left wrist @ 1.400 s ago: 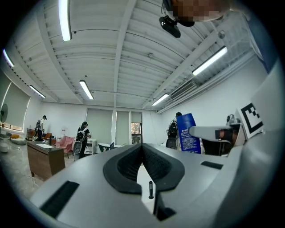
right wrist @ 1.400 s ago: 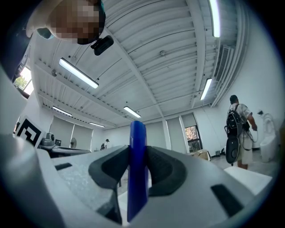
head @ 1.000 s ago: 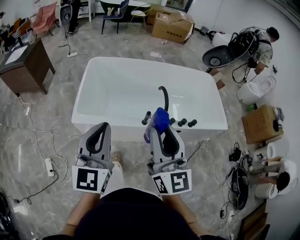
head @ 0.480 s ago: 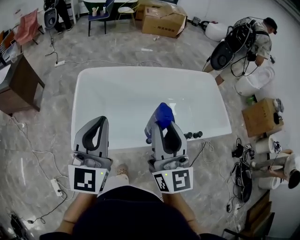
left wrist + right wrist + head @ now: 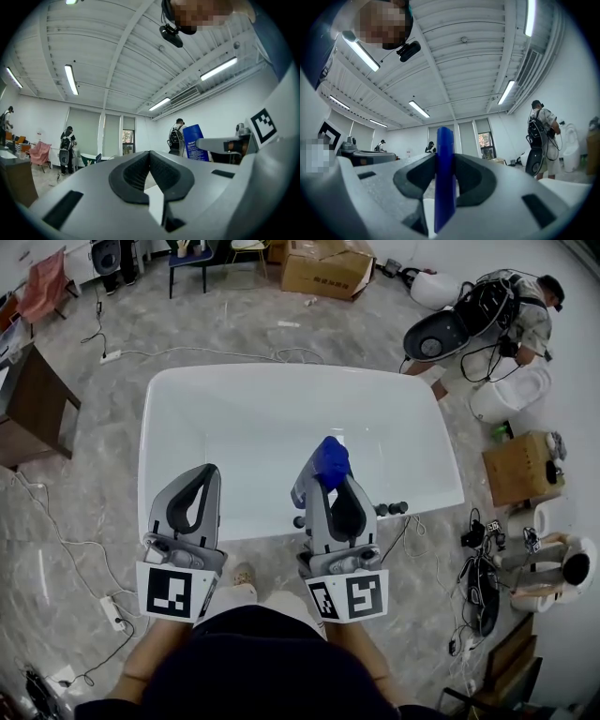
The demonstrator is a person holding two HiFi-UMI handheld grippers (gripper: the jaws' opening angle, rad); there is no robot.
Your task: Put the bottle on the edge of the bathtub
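At seven o'clock, our left hand-held gripper [image 5: 199, 479] hovers empty, jaws together. Near centre, our right hand-held gripper [image 5: 330, 488] is clamped on the blue bottle [image 5: 330, 457], held above the bathtub [image 5: 262, 521] by its six-o'clock rim. That rim looks narrow, so if we release off-centre the bottle could topple into the tub or fall outside.

Large open workroom not a home, freestanding bathtub [image 5: 187, 390] on bare floor (marble-patterned), cardboard boxes [image 5: 323, 273], power strip [image 5: 112, 613] with trailing cables, ceiling strip lights [image 5: 71, 79].
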